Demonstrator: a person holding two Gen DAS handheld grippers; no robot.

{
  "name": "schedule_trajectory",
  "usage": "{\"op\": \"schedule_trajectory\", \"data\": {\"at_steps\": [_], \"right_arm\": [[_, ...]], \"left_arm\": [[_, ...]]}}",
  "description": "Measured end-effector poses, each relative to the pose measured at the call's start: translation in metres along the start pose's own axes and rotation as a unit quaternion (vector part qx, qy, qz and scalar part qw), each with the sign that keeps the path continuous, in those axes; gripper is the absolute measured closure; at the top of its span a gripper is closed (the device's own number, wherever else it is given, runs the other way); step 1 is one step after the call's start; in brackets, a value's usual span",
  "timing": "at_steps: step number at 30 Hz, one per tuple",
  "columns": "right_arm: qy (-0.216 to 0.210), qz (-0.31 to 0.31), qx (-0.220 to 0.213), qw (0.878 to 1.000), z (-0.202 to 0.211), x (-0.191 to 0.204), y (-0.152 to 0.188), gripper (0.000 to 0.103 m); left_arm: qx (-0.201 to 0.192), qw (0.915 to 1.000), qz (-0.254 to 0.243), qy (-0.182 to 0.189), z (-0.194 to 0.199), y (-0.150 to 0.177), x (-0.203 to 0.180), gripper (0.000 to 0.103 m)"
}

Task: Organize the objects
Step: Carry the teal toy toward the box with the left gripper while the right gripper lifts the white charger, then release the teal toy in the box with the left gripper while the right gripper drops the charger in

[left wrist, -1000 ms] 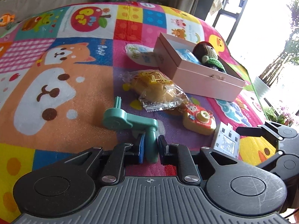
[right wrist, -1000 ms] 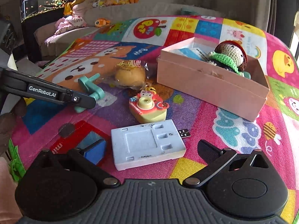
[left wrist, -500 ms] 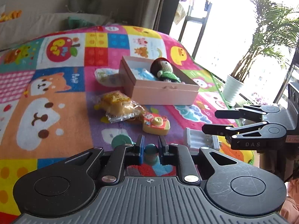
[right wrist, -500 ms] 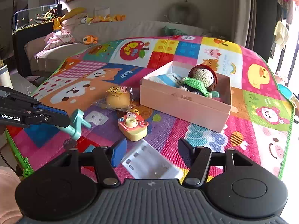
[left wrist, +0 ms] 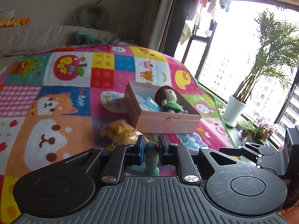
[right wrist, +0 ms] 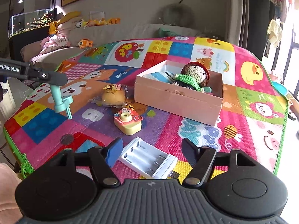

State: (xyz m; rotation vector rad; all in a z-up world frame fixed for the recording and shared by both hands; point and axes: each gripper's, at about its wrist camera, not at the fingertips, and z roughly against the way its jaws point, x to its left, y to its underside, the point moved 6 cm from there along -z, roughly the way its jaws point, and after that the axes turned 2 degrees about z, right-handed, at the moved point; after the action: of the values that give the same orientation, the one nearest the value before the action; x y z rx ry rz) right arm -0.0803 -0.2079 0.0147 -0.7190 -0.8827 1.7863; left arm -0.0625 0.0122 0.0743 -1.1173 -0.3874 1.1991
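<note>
My left tool (left wrist: 151,147) gripped teal crank (left wrist: 150,154) above mat (right wrist: 205,134); my right tool (right wrist: 151,149) jaws just widened, straddling white charger (right wrist: 147,158), untouched.

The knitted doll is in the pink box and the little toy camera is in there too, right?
Not quite. The knitted doll is in the pink box, but the toy camera sits on the mat in front of the box. The right wrist view shows it.
</note>
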Motion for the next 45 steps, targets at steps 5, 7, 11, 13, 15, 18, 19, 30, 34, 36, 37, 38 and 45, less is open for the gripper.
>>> {"op": "schedule_trajectory", "data": {"at_steps": [5,7,11,13,15,18,19,30,34,36,37,38,45], "right_arm": [[0.011,-0.017,0.031,0.999,-0.013,0.001,0.010,0.005],[0.013,-0.044,0.048,0.998,-0.021,0.001,0.015,0.005],[0.018,-0.084,0.066,0.994,-0.036,0.007,0.019,0.005],[0.015,-0.081,0.067,0.994,-0.043,0.011,0.017,0.005],[0.021,-0.067,0.066,0.995,-0.050,0.015,0.015,0.005],[0.038,-0.029,0.067,0.997,-0.057,0.021,0.015,0.020],[0.038,-0.022,0.065,0.997,-0.056,0.021,0.014,0.020],[0.034,-0.043,-0.022,0.998,-0.004,-0.027,-0.037,0.020],[0.059,-0.053,-0.061,0.995,0.005,-0.056,-0.065,0.020],[0.071,-0.056,-0.068,0.994,0.004,-0.068,-0.074,0.020],[0.075,-0.058,-0.069,0.993,0.002,-0.072,-0.078,0.020],[0.080,-0.058,-0.069,0.993,0.000,-0.077,-0.081,0.020],[0.102,-0.080,-0.057,0.990,-0.016,-0.107,-0.099,0.020]], "left_arm": [[-0.009,0.9999,-0.012,0.000,0.007,-0.005,-0.007,0.086],[-0.004,0.9998,-0.017,0.001,0.006,-0.001,-0.010,0.086],[0.011,0.9997,-0.019,0.007,-0.001,0.009,-0.013,0.086],[0.016,0.9997,-0.015,0.011,-0.005,0.014,-0.012,0.086],[0.021,0.9997,-0.010,0.012,-0.008,0.018,-0.012,0.086],[0.027,0.9995,-0.009,0.013,-0.011,0.022,-0.011,0.086],[0.029,0.9994,-0.011,0.014,-0.011,0.022,-0.011,0.086],[-0.005,0.9978,-0.063,0.020,-0.039,-0.042,-0.024,0.086],[-0.049,0.9969,-0.058,0.021,-0.085,-0.111,-0.029,0.086],[-0.074,0.9962,-0.038,0.026,-0.114,-0.143,-0.033,0.085],[-0.084,0.9954,-0.030,0.035,-0.129,-0.155,-0.034,0.085],[-0.092,0.9945,-0.020,0.044,-0.146,-0.165,-0.035,0.085],[-0.101,0.9916,0.068,0.045,-0.183,-0.166,-0.001,0.084]]}}
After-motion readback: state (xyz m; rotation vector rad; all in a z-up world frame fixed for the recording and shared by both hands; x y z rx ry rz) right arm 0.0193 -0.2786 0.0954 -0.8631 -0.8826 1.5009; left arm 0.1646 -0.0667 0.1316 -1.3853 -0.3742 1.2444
